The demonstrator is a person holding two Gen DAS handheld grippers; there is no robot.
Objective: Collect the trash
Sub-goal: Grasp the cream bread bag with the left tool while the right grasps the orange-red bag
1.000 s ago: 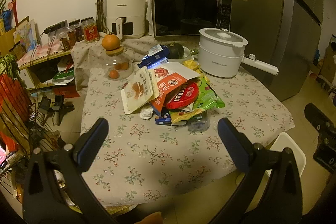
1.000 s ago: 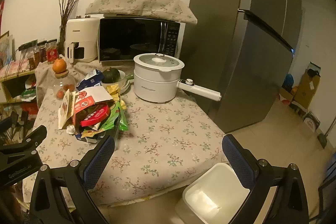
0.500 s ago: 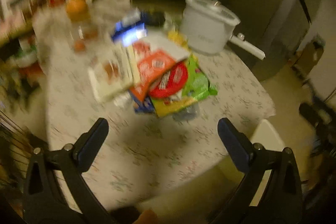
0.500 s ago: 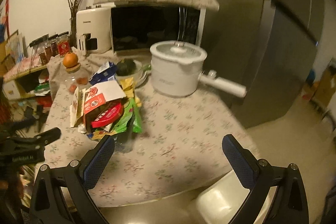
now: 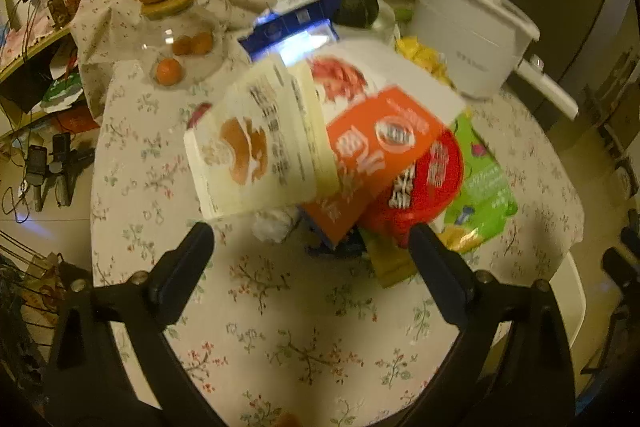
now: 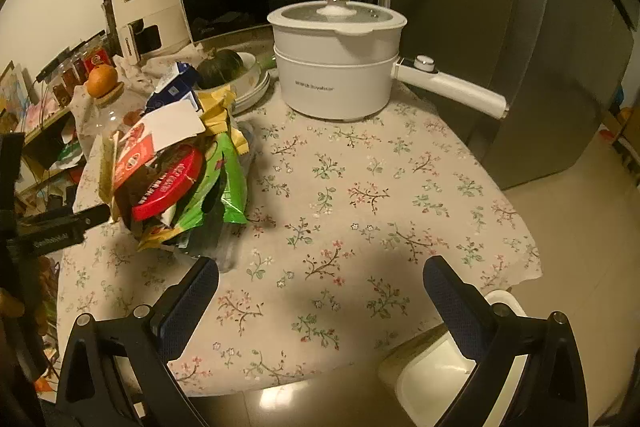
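Your left gripper point(image 5: 310, 239) has its jaws spread wide and holds nothing; its tips sit just short of the near edge of the trash pile point(image 5: 352, 155). Your right gripper point(image 6: 320, 281) is equally wide apart and empty, hovering over bare floral tablecloth point(image 6: 360, 195) to the right of the pile point(image 6: 176, 179).

Take the white pot point(image 6: 336, 59) as your landmark. Grey lettering runs across its lower body, too small to make out for sure. The pile lies to the left of the pot and nearer to you: a cream pouch point(image 5: 260, 147) with a brown picture and printed characters, an orange-and-white pouch point(image 5: 376, 147) with a round emblem, a red round lid point(image 5: 424, 183) with white characters, and a green packet point(image 5: 480, 179). All the print is blurred in the left view and cannot be read. The white air fryer point(image 6: 148, 15), behind and left of the pot, carries a small brand line that is likewise illegible. A white bin point(image 6: 436, 367) stands on the floor below the table edge, in front and right of the pot.

Compared with one second ago, your left gripper has moved in much closer, so the pile now fills its view. Your right gripper has also advanced over the table, and the pot looms larger.
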